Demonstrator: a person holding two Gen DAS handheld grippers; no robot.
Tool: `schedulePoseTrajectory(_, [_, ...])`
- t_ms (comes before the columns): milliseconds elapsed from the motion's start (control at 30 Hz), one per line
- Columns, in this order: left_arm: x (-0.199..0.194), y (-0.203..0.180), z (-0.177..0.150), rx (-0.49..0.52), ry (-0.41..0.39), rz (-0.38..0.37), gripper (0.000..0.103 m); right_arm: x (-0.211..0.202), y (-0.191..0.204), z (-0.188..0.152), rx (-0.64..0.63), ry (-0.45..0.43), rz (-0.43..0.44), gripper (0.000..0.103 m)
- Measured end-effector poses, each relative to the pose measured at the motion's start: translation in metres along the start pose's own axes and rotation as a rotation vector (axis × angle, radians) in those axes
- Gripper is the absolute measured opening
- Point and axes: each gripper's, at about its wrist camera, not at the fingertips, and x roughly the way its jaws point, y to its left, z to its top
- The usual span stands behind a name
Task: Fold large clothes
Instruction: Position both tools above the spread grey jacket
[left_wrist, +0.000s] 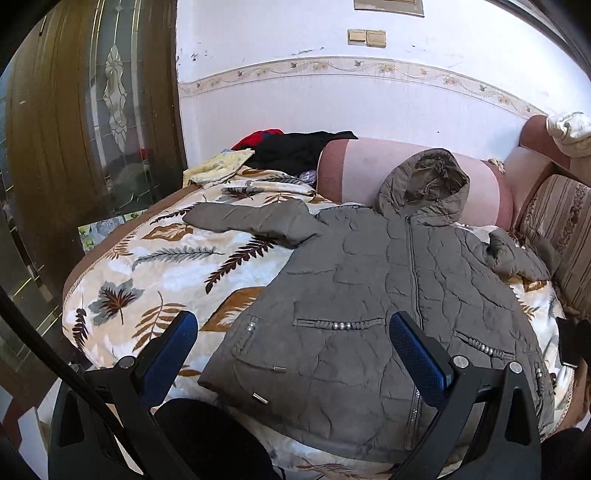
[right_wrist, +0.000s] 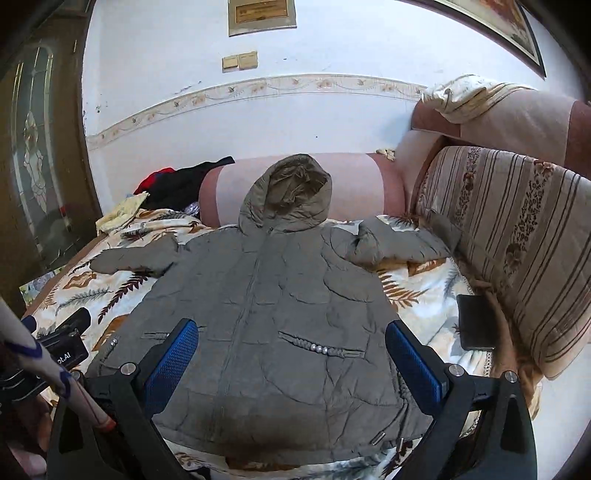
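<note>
Spread face-up on the leaf-patterned blanket (left_wrist: 147, 266) of a sofa-bed, the grey quilted hooded jacket (right_wrist: 280, 317) lies flat while left tongs (left_wrist: 293, 354) and right tongs (right_wrist: 291, 358) hover apart, empty; slippery padding could bunch if gripped shallowly.

A lived-in home sitting room; a leaf-print blanket (left_wrist: 155, 266) covers a sofa with a pink armrest (right_wrist: 354, 184) at 12 o'clock; striped cushion (right_wrist: 517, 240) at 3 o'clock; glazed wooden door (left_wrist: 92, 110) at 10 o'clock; bordered wall (right_wrist: 258, 110) with switches (right_wrist: 240, 61).
</note>
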Motion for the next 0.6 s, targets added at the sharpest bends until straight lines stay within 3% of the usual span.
schedulePoseTrajectory(600, [0.01,-0.001,-0.007,0.025,0.024,0.007,0.103,0.017,0.003,-0.005,-0.018,0.062,0.032,0.103])
